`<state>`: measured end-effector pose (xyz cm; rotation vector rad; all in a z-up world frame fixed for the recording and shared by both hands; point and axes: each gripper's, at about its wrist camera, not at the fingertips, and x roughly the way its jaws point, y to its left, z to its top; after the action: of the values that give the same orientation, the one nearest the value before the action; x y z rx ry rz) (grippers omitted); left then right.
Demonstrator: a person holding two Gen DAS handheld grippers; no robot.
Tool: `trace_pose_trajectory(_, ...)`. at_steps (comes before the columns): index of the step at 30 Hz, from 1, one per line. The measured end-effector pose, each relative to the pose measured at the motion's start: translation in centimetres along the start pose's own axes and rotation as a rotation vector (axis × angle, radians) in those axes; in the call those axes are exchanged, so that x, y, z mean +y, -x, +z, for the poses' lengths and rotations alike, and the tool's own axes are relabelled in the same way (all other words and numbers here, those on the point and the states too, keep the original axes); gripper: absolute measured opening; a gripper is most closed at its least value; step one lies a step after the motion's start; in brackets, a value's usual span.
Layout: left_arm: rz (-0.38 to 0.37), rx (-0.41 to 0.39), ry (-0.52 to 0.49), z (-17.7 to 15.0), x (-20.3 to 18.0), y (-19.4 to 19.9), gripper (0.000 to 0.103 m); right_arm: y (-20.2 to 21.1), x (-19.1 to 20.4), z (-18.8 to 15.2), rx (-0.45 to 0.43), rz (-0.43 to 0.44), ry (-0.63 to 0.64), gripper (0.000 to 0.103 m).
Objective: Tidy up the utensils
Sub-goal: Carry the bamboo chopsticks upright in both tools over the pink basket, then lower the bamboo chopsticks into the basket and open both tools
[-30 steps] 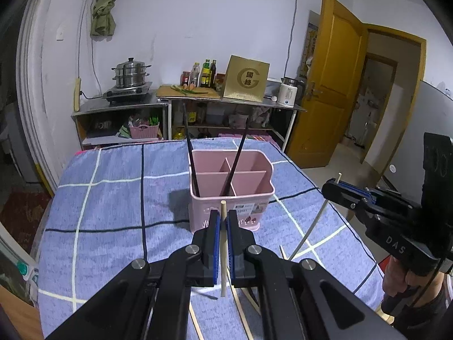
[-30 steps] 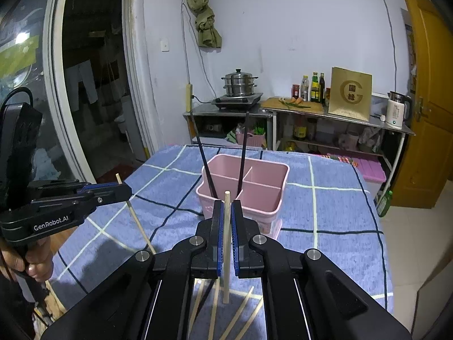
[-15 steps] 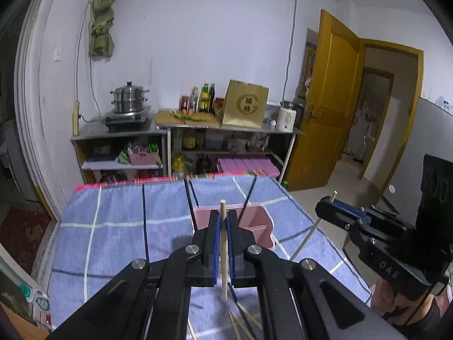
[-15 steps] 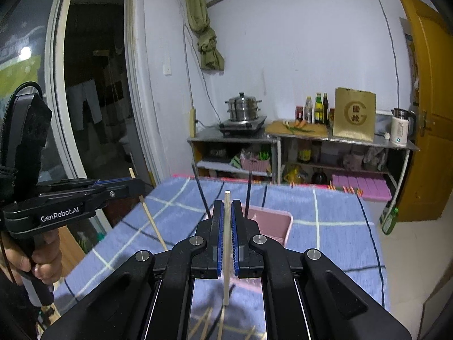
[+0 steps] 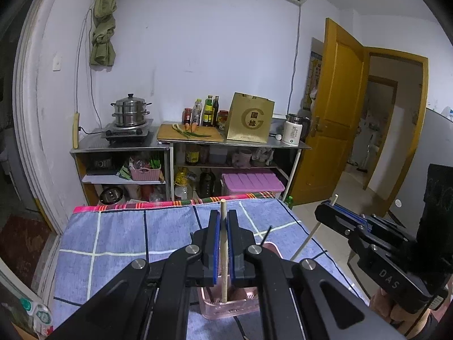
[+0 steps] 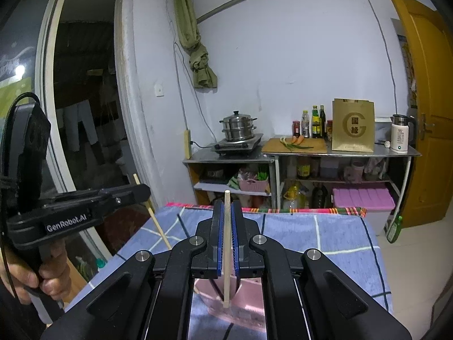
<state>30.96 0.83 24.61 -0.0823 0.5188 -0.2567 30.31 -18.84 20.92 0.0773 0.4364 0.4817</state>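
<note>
Here, left tool (image 5: pixel 222 221) clamped tight on a pale wooden chopstick (image 5: pixel 223 257), held upright between the blue pads (image 5: pixel 216 243), top end poking above the fingertips, lower end hanging over the pink utensil holder (image 5: pixel 243 306). Likewise right tool (image 6: pixel 226 212) pinched shut on a second wooden chopstick (image 6: pixel 226 252), also upright, lower tip just above the same holder (image 6: pixel 249 297). Holder on the blue checked cloth (image 5: pixel 119 238) covering the worktop, mostly hidden behind the tools' black arms. One dark chopstick (image 5: pixel 265 233) leaning out of the holder to the right in the left wrist view. Each tool visible from the other's camera, well apart, a hand (image 6: pixel 53 272) wrapped round the left handle. Behind the cloth, a steel shelf unit (image 5: pixel 124 144) with a steamer pot (image 5: pixel 130 110), bottles and a gold bag (image 5: pixel 250 119).
</note>
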Motion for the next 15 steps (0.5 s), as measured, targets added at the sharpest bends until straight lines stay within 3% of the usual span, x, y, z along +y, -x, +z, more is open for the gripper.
trace_pose_trajectory(8,0.012,0.009,-0.006,-0.5,0.9,-2.8,0.005,-2.3,-0.2,-0.6,0.001,0.008,-0.006,0.005)
trace_pose_trajectory(15,0.015,0.046,0.010,-2.2,1.9,-5.6,0.005,-4.6,-0.7,-2.5,0.053,0.022,-0.014,0.005)
